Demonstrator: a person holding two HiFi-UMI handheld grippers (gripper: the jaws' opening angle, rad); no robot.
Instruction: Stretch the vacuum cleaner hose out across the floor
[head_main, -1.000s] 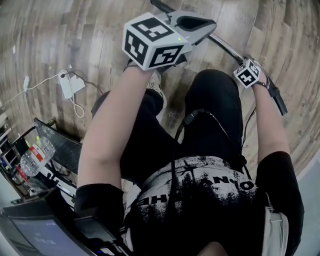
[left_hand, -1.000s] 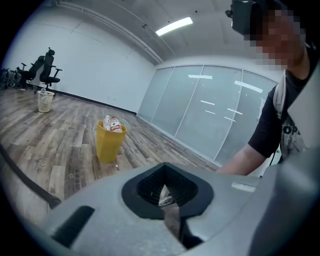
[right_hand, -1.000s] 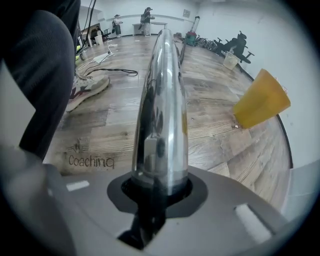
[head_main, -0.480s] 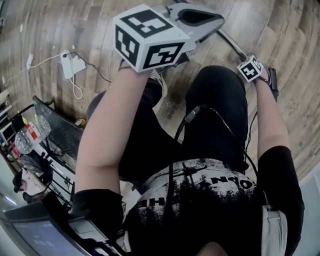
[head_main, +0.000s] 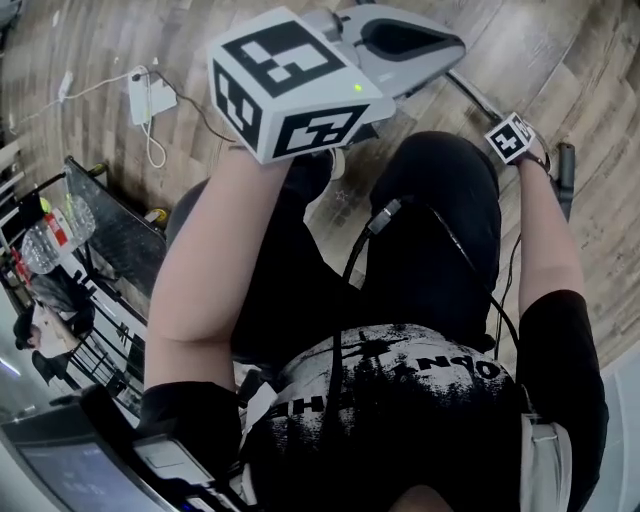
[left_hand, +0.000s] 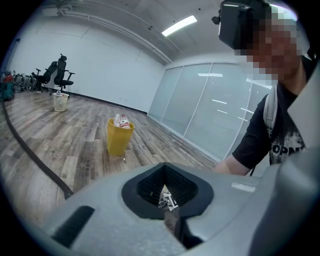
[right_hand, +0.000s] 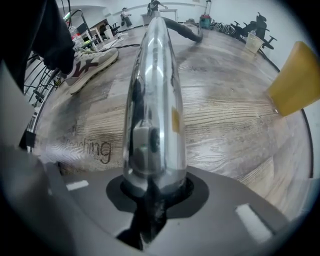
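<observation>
right gripper (right_hand: 152, 192) clamped on the chrome tube (right_hand: 152, 100), jaws just easing wider; left gripper (left_hand: 170, 212) clenched, empty. hose (right_hand: 184, 29) trailing from the tube's far end over the floor (right_hand: 230, 125). could lose the slick tube if loosened more, leaving the hose slack.

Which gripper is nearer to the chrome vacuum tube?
Right. The right gripper grips the chrome tube, jaws just opening slightly; the left gripper is raised away from it, shut.

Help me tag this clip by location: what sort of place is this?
Probably a large open office or lab room. It has a grey-brown wood-plank floor, black swivel office chairs parked along a white wall, and a frosted glass partition wall.
</observation>
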